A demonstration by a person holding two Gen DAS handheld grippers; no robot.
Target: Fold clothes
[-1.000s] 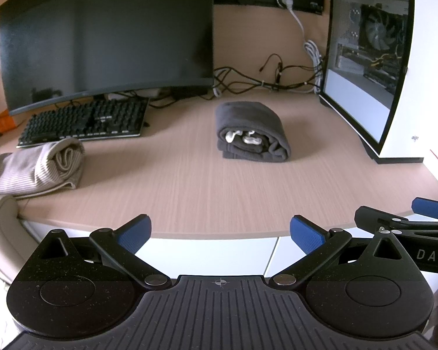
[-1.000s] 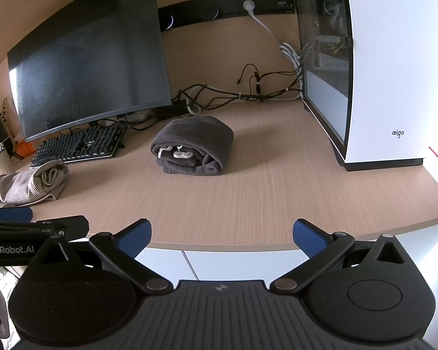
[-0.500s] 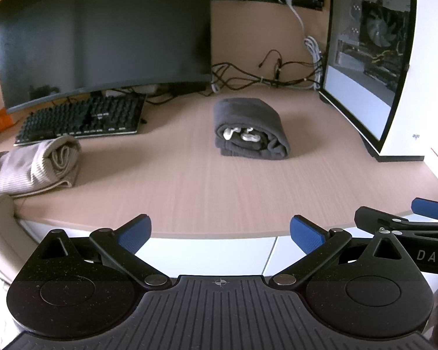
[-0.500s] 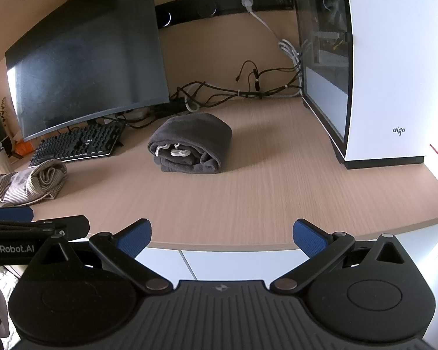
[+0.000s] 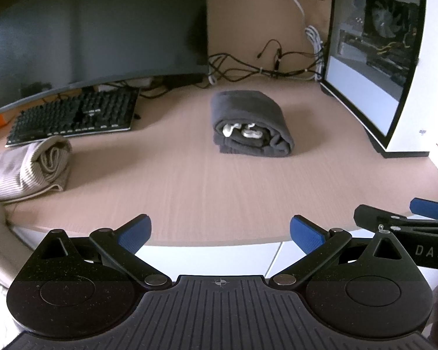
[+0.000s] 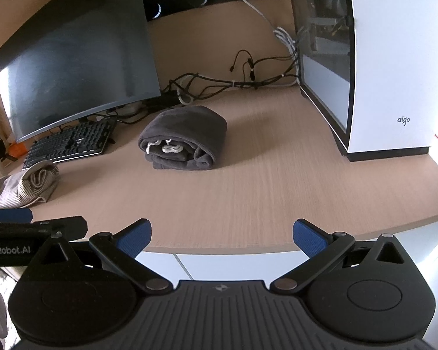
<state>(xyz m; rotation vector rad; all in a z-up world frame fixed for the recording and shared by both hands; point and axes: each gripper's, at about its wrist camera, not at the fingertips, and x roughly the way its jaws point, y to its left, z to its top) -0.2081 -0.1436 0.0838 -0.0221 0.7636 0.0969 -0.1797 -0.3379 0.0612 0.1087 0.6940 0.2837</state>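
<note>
The dark grey garment (image 5: pixel 249 124) lies folded into a thick bundle on the counter (image 5: pixel 219 186), well ahead of both pairs of jaws. Its open end faces the jaws and shows a white drawstring (image 5: pixel 243 130) tucked between the layers. Nothing touches it.

A second garment, beige and ribbed (image 5: pixel 26 166), lies rolled at the near edge of the counter, ahead and to the left of the left gripper (image 5: pixel 220 230). In the right wrist view it (image 6: pixel 23 185) sits far to the left, just beyond the left gripper's tip.

Both grippers hover in front of the counter edge, side by side. The jaws of the left gripper stand wide apart and hold nothing. The jaws of the right gripper (image 6: pixel 222 232) are also spread wide and empty.

Farther ahead, a black keyboard (image 5: pixel 73 118) lies behind the beige garment, under a large dark monitor (image 5: pixel 102 35). A white computer case (image 6: pixel 394 67) with a glass side stands ahead to the right of the jaws. A bundle of cables (image 5: pixel 262 68) runs along the wall behind the grey garment.
</note>
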